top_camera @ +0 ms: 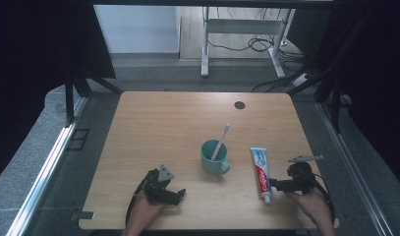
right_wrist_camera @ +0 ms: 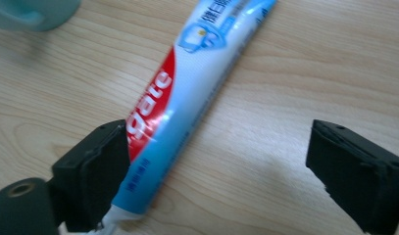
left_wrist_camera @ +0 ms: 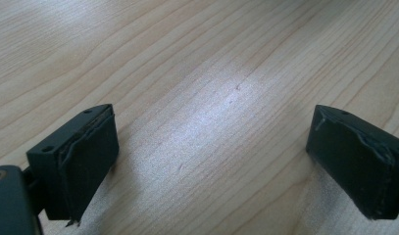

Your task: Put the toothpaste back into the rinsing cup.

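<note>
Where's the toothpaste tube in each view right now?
High view: toothpaste tube lies flat right of the teal mug, beside the right gripper.
Left gripper view: bare tabletop between its jaws.
Right gripper view: tube runs diagonally past one jaw.
Shared landmark: the mug.

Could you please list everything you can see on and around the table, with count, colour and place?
table: one, light wood, centre of the high view.
mug: one, teal, right of the table's middle, handle toward the near right.
toothbrush: one, white, standing tilted in the mug.
toothpaste tube: one, white, blue and red, lying flat right of the mug, cap toward the near edge.
dark round spot: one, far side of the tabletop.
white frame: one, on the floor beyond the table, with black cables.
left gripper: one, black, near left, jaws open over bare wood.
right gripper: one, black, near right, jaws open beside the tube's cap end.
</note>
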`<state>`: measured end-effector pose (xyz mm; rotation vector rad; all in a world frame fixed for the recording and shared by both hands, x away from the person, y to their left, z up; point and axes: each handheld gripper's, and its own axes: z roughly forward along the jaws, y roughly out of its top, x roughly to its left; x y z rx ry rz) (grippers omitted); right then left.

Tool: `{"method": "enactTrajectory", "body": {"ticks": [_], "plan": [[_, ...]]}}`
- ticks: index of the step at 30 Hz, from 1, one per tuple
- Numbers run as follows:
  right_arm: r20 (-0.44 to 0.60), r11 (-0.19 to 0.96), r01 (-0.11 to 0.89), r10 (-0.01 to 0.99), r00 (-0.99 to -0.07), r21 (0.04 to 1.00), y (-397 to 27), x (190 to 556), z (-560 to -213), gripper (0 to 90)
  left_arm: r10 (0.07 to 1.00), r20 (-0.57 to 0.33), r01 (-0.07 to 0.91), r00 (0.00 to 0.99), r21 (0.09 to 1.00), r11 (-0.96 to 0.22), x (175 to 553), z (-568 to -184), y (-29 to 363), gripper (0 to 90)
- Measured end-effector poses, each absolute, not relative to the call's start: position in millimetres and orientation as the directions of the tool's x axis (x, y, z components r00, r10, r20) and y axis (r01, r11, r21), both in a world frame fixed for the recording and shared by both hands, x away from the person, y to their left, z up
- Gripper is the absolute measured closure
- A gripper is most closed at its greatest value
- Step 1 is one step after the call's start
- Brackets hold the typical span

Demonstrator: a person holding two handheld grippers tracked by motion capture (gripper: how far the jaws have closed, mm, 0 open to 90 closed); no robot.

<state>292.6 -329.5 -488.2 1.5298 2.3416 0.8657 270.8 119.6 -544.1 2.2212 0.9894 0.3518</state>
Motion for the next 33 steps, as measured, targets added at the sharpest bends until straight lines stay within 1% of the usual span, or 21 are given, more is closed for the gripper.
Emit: {"method": "enactTrajectory", "body": {"ticks": [2,7,15,22,33], "plan": [[0.131,0.302,0.763,0.885,-0.448,0.572,-326,295,-486,12.5,0.736,-0.024,0.555,0.676,0.673,-0.488,271,-544,120,5.4],[0.121,0.328,0.768,0.878,-0.463,0.551,-318,303,-485,13.1,0.738,-0.024,0.557,0.674,0.673,-0.487,271,-544,120,5.6],[0.132,0.341,0.8,0.88,-0.457,0.493,-310,315,-488,14.6,0.739,-0.024,0.557,0.674,0.673,-0.486,271,-544,120,5.6],[0.122,0.36,0.83,0.886,-0.447,0.427,-304,326,-486,18.0,0.739,-0.024,0.558,0.674,0.673,-0.486,271,-544,120,5.6],[0.099,0.398,0.859,0.888,-0.449,0.321,-286,342,-487,20.8,0.739,-0.024,0.559,0.673,0.672,-0.487,271,-544,120,5.6]]}}
